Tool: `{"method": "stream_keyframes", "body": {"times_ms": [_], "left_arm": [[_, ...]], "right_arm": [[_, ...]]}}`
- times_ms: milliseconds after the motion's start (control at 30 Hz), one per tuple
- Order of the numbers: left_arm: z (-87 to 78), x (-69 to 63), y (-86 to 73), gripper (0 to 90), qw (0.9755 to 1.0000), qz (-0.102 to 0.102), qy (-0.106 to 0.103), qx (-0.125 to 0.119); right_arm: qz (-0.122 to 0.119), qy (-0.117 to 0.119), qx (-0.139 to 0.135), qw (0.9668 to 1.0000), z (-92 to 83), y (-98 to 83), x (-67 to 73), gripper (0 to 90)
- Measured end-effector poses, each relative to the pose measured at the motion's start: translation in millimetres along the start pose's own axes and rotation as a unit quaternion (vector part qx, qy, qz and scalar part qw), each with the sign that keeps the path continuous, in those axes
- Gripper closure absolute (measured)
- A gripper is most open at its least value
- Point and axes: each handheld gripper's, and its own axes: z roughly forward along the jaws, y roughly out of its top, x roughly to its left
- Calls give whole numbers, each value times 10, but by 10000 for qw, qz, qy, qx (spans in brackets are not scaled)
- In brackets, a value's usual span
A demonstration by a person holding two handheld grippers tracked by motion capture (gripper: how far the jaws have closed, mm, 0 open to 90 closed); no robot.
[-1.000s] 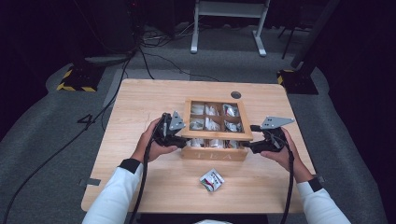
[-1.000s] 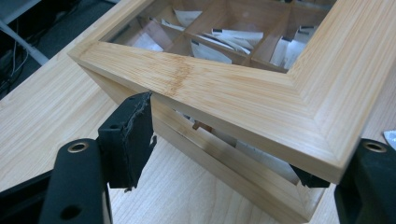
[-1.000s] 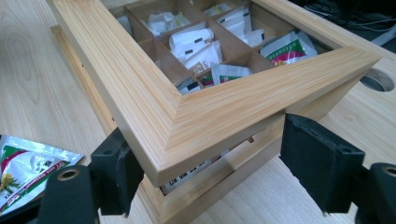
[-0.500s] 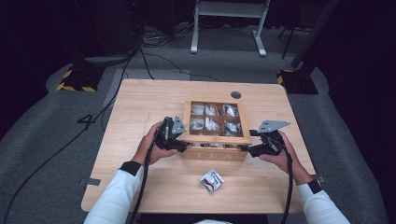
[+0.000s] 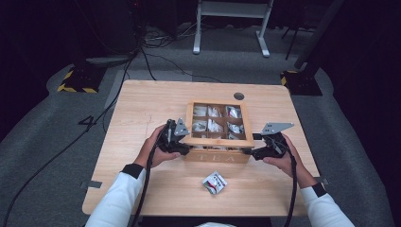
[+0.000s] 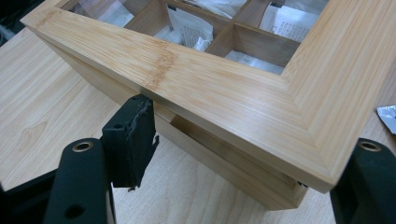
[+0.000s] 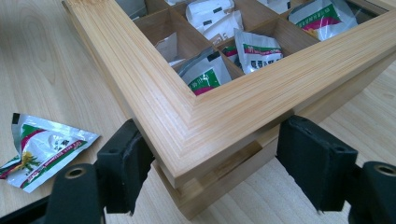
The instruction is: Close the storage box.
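Presently the tea box (image 5: 216, 137) sits mid-tabletop (image 5: 142, 109), lid frame (image 6: 224, 100) slightly raised, its near corners between both sets of parted fingers, left gripper (image 5: 182, 142) having just narrowed, right gripper (image 5: 249, 151) opposite, neither clamping.

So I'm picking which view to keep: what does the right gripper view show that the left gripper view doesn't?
Right gripper view: a loose tea packet on the table and green-printed packets in the compartments. Left gripper view: plain white packets and a gap under the lid. Both: a corner of the wooden tea box between that tool's jaws.
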Motion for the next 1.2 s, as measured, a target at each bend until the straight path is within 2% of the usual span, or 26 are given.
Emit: {"method": "stream_keyframes", "body": {"times_ms": [267, 500, 600, 867, 900, 933, 967, 1000, 1100, 1167, 1200], "left_arm": [[-2, -4, -3, 354, 9999, -99, -33, -17], [-26, 23, -3, 374, 9997, -178, -173, 22], [-37, 38, -10, 375, 9993, -275, -272, 9], [-74, 54, -90, 366, 9975, -500, -452, -218], [-87, 60, -100, 352, 9966, -528, -575, -271], [-102, 61, -108, 300, 9957, -517, -718, -276], [-107, 41, -115, 281, 9960, -435, -744, -234], [-106, 21, -126, 277, 9967, -397, -691, -171], [-96, -12, -169, 268, 9970, -265, -727, -25], [-113, -21, -194, 276, 9969, -315, -712, -107], [-132, -14, -199, 282, 9967, -345, -718, -159]], "right_arm": [[-113, -64, 35, 9999, -28, -8, 56, 273], [-73, -101, -14, 9999, -47, -12, 68, 276], [7, -98, -84, 9999, -54, -13, 54, 281], [46, -131, -147, 9998, -71, -14, 56, 283], [52, -128, -154, 9998, -74, -16, 57, 283], [67, -125, -117, 9998, -74, -18, 57, 281], [80, -159, -37, 9998, -65, -28, 59, 268], [7, -124, -26, 9999, -61, -44, 67, 266], [-99, -209, 114, 9997, -34, -74, 112, 263], [-20, -92, -68, 9999, -67, -79, 106, 325], [-11, -96, -118, 9999, -83, -74, 105, 320]]}}
